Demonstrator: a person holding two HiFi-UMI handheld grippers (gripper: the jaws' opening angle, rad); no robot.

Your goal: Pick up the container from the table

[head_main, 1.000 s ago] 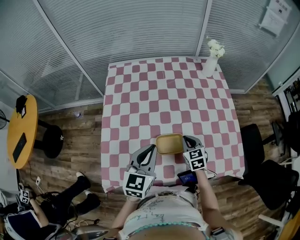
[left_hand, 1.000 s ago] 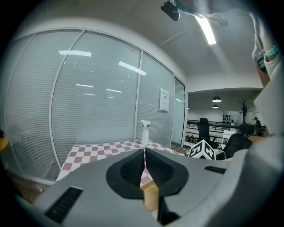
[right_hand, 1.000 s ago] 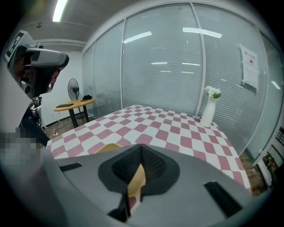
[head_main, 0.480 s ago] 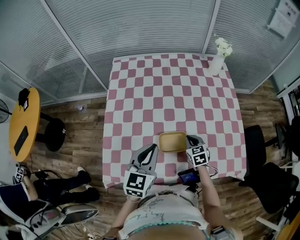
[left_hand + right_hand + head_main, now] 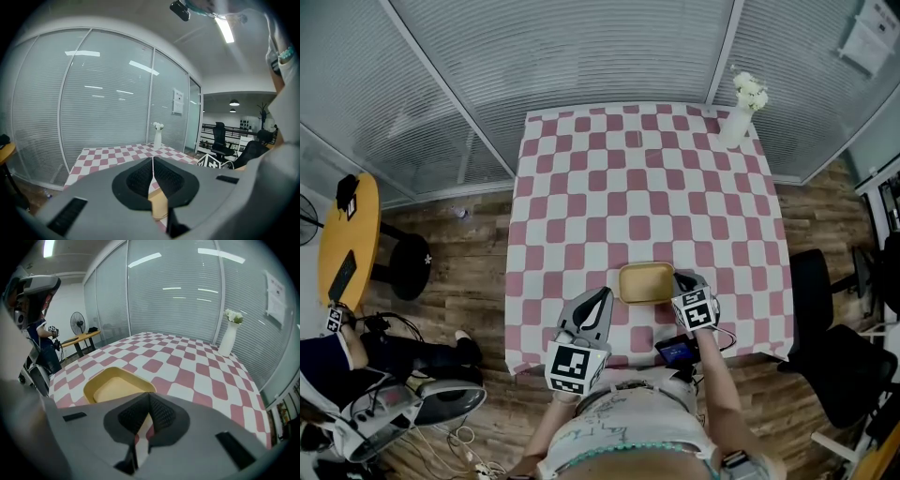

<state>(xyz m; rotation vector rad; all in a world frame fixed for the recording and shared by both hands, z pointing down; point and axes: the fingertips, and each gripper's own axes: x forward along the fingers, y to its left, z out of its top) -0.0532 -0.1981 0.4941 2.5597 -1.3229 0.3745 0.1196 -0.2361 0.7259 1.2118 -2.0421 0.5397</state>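
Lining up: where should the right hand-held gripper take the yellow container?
Come from the right: grip the right rim of the yellow container, nearest the right hand-held gripper. It lies flat, shallow, open; its thin wall probably suits opened jaws.

Even ceiling light; sharp frames, gripper views strongly fisheye-warped.

Container (image 5: 644,282): smooth yellow plastic, slight sheen along the rim. Tablecloth (image 5: 581,187): checked woven cloth, matt. Left gripper (image 5: 605,293) and right gripper (image 5: 679,277): matt grey plastic shells; pads (image 5: 133,417) black, finely knurled. Vase (image 5: 733,127), at 1 o'clock on the cloth: white, smooth, glossy. Floor (image 5: 478,262), at 9 o'clock: wood-grain planks, low sheen
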